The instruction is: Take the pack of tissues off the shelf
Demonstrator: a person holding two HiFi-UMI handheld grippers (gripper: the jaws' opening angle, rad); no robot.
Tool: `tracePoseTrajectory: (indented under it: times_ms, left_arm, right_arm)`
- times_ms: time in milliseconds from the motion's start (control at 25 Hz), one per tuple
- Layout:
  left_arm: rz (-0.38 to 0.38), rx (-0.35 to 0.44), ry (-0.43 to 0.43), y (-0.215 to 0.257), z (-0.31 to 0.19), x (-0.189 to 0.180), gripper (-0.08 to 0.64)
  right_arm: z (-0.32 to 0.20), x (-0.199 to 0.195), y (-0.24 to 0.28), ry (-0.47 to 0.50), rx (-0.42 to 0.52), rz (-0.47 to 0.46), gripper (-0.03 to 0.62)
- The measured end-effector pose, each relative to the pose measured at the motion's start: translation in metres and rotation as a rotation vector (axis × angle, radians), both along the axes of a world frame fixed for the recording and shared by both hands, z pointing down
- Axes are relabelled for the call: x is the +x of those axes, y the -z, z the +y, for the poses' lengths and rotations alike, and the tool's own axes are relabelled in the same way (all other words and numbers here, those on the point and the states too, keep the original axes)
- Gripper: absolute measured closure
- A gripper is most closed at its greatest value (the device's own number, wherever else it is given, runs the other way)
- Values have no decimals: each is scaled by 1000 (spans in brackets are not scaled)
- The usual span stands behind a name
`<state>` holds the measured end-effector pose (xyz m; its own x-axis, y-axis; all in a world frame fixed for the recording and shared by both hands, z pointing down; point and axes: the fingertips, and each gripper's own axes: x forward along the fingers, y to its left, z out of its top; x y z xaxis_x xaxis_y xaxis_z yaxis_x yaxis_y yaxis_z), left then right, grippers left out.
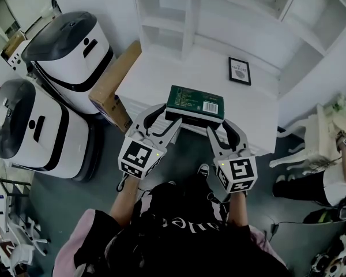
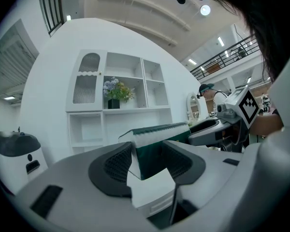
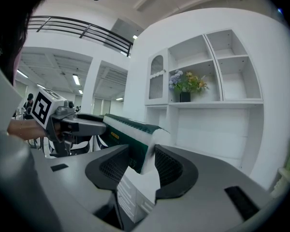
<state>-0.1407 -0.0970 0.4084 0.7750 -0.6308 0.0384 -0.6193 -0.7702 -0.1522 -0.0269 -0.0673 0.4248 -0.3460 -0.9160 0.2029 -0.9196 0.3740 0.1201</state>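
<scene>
Between both grippers, the pack of tissues [image 1: 194, 101] is hanging flat above the front edge of the white ledge [image 1: 179, 68], barcode face up, its long axis running left to right. The left gripper [image 1: 163, 120] and right gripper [image 1: 226, 130] are each clamping one short end. Dark floor [image 1: 187, 150] is lying open below. The boxy wrapper is showing glossy dark green.
</scene>
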Motion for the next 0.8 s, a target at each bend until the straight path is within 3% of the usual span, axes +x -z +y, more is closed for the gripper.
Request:
tracePoseTrajectory:
  times_ms: [800]
  left_arm:
    - [4,-12,20,-3,-6,-7,362]
  right_arm:
    - [-6,-6,-2,14,-7,8,402]
